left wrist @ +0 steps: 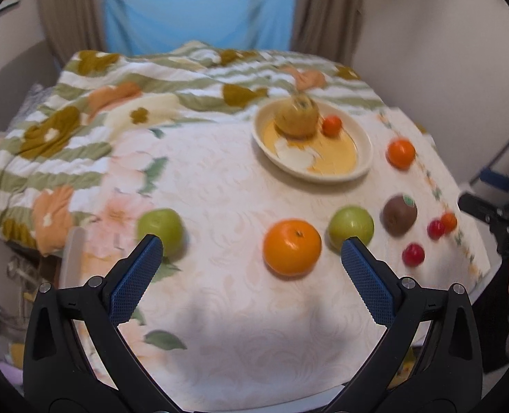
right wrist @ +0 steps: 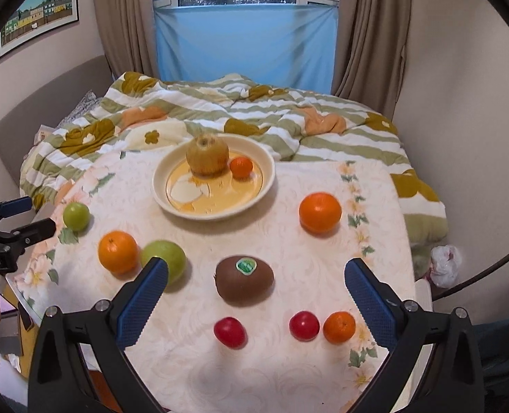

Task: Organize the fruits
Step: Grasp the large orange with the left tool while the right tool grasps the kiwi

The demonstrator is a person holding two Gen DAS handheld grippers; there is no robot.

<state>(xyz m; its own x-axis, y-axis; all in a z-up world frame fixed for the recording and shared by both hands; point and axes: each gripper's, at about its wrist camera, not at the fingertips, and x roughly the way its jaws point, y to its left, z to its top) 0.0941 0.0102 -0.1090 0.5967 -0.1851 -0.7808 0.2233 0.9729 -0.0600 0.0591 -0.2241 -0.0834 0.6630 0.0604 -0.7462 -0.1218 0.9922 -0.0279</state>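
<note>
**Kiwi lined up between the right gripper's open fingers; plate lies beyond**

The brown oval kiwi with a green sticker (right wrist: 244, 282) is seen in the right wrist view directly ahead of the right gripper (right wrist: 256, 272), framed between its two blue ribbed pads (right wrist: 369, 301). Its long axis runs across the view, from one finger toward the other, so a closing of the jaws would be met on the fruit's ends rather than its flanks. The right gripper is spread wide and nothing is held in it; it is pitched downward over the cloth-covered round table (right wrist: 254, 371).

The cream plate with a yellow centre (right wrist: 216, 214) is placed farther along the same line, past the kiwi, and already carries a yellow-brown pear-like fruit (right wrist: 207, 156) and a small orange mandarin (right wrist: 241, 167).

In the left wrist view, the left gripper (left wrist: 252, 249) is likewise gaped wide and empty, with a large orange (left wrist: 292, 246) just ahead between its pads and a green apple (left wrist: 351, 228) touching none of them, partly behind the right-hand pad. That view is blurred by motion.

The kiwi is judged nearer to the right gripper, the large orange nearer to the left. Two red cherry-like fruits (right wrist: 230, 331) and a small mandarin (right wrist: 339, 326) lie below the right gripper's line, closer to the table edge.
</note>
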